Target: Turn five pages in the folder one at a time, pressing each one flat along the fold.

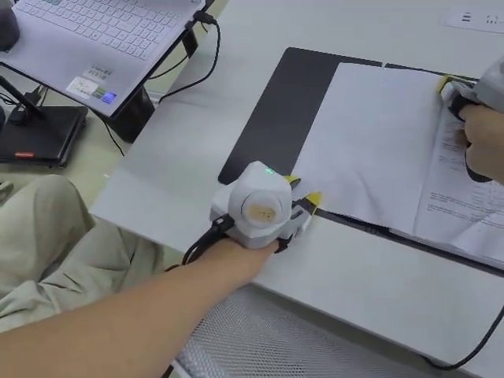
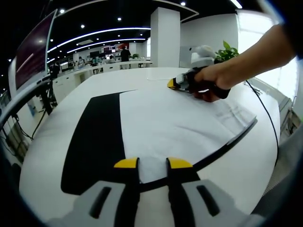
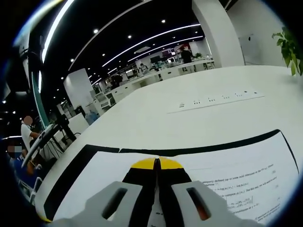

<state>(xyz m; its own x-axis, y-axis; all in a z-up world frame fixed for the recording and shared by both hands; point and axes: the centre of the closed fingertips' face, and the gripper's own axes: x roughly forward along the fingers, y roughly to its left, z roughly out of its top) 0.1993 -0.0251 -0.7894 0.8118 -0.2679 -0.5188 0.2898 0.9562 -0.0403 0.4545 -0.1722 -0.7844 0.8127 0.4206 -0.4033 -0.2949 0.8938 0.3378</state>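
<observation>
A black folder [image 1: 268,118] lies open on the white table. A blank white page [image 1: 370,142] rests turned over its left cover, and printed pages [image 1: 465,197] lie on the right side. My left gripper [image 1: 303,197] sits at the near edge of the blank page [image 2: 165,123]. Its yellow-tipped jaws [image 2: 152,163] stand slightly apart over that edge. My right gripper [image 1: 447,85] is at the far end of the fold. Its jaws [image 3: 156,164] are closed together, tips down on the paper beside the printed text [image 3: 246,184]. It also shows across the page as the right gripper [image 2: 177,82].
A laptop [image 1: 102,39] on a stand sits at the far left, with a cable [image 1: 197,71] looping onto the table. A socket strip [image 1: 472,17] lies beyond the folder. Another cable [image 1: 472,346] hangs off the near right table edge. A person's leg [image 1: 39,236] is below left.
</observation>
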